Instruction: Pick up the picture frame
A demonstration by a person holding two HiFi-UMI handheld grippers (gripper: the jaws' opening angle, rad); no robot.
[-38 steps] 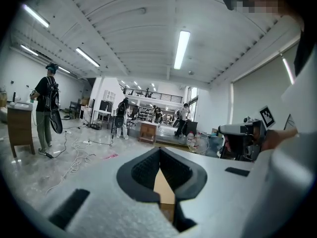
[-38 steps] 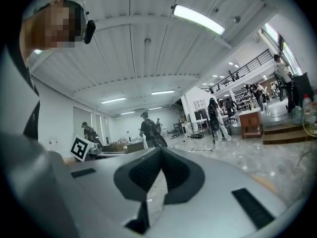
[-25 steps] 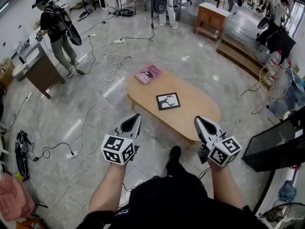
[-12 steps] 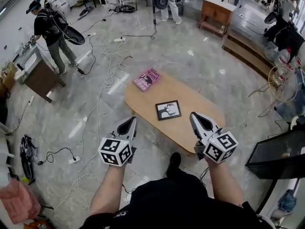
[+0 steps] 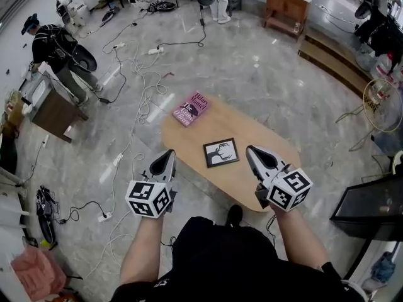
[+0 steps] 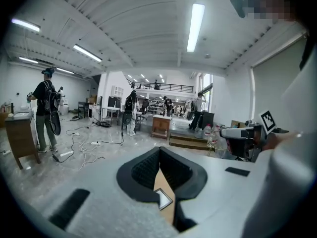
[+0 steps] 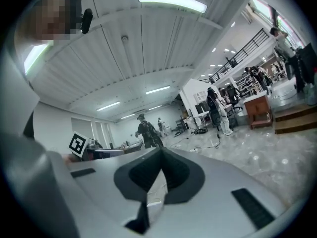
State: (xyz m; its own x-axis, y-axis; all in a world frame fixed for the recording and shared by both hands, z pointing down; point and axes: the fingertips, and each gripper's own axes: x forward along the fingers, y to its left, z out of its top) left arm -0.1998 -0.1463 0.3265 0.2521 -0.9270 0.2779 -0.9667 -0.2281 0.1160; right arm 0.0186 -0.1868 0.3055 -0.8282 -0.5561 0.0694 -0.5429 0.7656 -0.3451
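Note:
The picture frame (image 5: 221, 152), black-edged with a dark print, lies flat in the middle of the oval wooden table (image 5: 264, 146). My left gripper (image 5: 169, 153) is held over the floor just off the table's near left edge, jaws shut and empty. To the frame's right, my right gripper (image 5: 252, 150) hovers above the table's near part, also shut with nothing in it. In the left gripper view the frame (image 6: 163, 199) shows as a small corner through the slit below the closed left gripper (image 6: 159, 151). The right gripper (image 7: 159, 155) view shows closed jaws and the room.
A pink book (image 5: 191, 108) lies at the table's far left end. Cables (image 5: 135, 80) trail over the floor to the left. A person (image 5: 60, 55) stands by a brown desk (image 5: 50, 109) far left. A black case (image 5: 371, 197) sits at right. My shoe (image 5: 233, 214) touches the table's near edge.
Both grippers have moved forward toward the table, still shut. The table and frame now sit nearer to them in the head view.

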